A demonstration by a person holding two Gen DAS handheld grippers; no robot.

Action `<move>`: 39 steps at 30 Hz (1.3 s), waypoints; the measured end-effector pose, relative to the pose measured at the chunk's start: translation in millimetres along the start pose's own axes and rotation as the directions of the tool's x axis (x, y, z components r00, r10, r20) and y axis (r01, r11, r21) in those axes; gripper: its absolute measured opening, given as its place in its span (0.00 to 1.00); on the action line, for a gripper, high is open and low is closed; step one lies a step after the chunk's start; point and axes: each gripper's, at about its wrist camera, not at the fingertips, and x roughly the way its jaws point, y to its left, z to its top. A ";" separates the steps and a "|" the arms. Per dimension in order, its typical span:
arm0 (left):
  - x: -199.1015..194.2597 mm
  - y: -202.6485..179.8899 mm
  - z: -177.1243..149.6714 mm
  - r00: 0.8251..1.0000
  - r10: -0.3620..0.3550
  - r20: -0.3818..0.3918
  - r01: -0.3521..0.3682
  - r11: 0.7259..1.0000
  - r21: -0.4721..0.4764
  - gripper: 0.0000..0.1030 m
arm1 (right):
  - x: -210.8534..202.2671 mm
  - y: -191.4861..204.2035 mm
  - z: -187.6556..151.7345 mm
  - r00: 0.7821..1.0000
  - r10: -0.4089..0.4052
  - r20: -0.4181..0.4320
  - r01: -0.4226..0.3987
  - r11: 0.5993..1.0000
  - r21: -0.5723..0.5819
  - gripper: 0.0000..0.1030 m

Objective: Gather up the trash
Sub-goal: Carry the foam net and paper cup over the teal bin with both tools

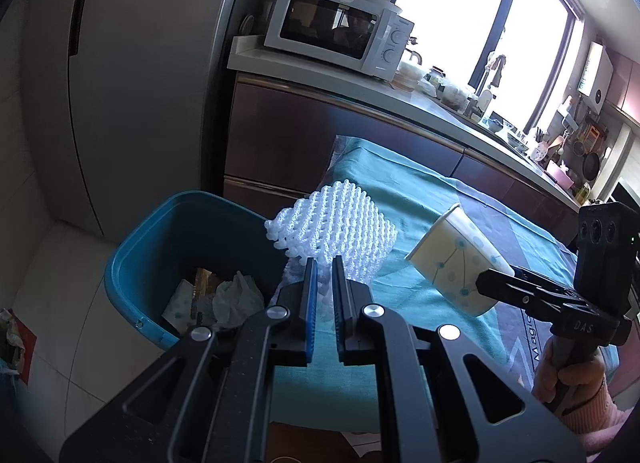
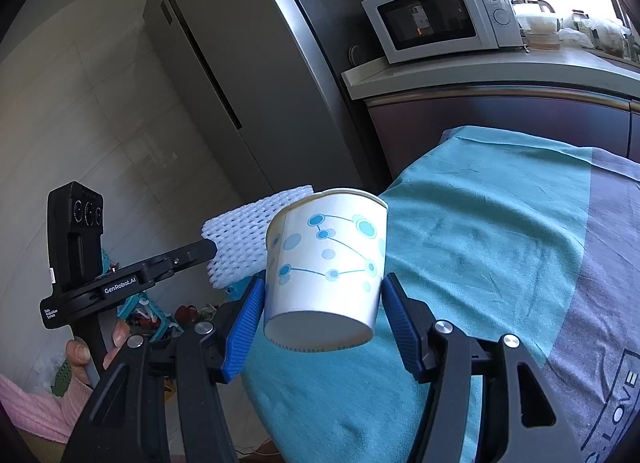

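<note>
My left gripper [image 1: 324, 275] is shut on a white foam net sleeve [image 1: 336, 231], which sticks out past the blue pads over the table's near corner. Just left of it and lower stands a blue trash bin [image 1: 160, 247] holding crumpled tissue and paper scraps. My right gripper [image 2: 322, 305] is shut on a paper cup [image 2: 328, 263] with blue dots, tilted with its base toward the camera, above the teal tablecloth [image 2: 480, 223]. In the left wrist view, the cup [image 1: 456, 259] and right gripper [image 1: 496, 283] hang right of the net. The right wrist view shows the net [image 2: 236, 247] in the left gripper [image 2: 208, 249].
A tall grey fridge [image 1: 140, 83] stands behind the bin. A white microwave [image 1: 340, 31] sits on the counter [image 1: 400, 99], which runs right with kitchen clutter. A person's hand [image 1: 568, 379] in a pink sleeve holds the right gripper's handle. Floor tiles [image 1: 72, 303] lie left of the bin.
</note>
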 end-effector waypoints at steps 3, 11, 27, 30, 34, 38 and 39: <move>0.1 2.9 0.8 1.000 0.006 0.002 -0.006 1.000 -0.006 0.08 | 4.0 3.4 2.5 1.000 0.003 -0.006 -0.003 1.000 -0.009 0.57; -3.8 16.6 1.4 0.999 0.038 0.013 -0.038 0.999 -0.036 0.08 | 14.9 16.2 8.4 0.999 0.024 -0.024 -0.025 0.999 -0.042 0.57; 2.9 57.4 1.9 0.995 0.104 0.003 -0.104 0.989 -0.109 0.08 | 47.4 40.2 18.7 0.994 0.057 -0.088 -0.066 0.993 -0.102 0.57; 6.1 64.3 1.9 0.994 0.110 -0.004 -0.110 0.987 -0.121 0.08 | 52.8 43.9 20.7 0.993 0.061 -0.099 -0.072 0.991 -0.109 0.57; 9.4 73.6 1.7 0.993 0.119 -0.009 -0.119 0.984 -0.136 0.08 | 59.3 49.4 23.0 0.992 0.062 -0.111 -0.075 0.990 -0.115 0.57; 12.2 80.3 -0.2 0.992 0.129 -0.014 -0.130 0.980 -0.148 0.08 | 67.9 53.7 27.2 0.991 0.060 -0.123 -0.075 0.990 -0.122 0.57; 12.4 82.0 -1.2 0.991 0.133 -0.015 -0.133 0.979 -0.152 0.08 | 69.4 55.3 27.6 0.990 0.060 -0.127 -0.076 0.989 -0.124 0.57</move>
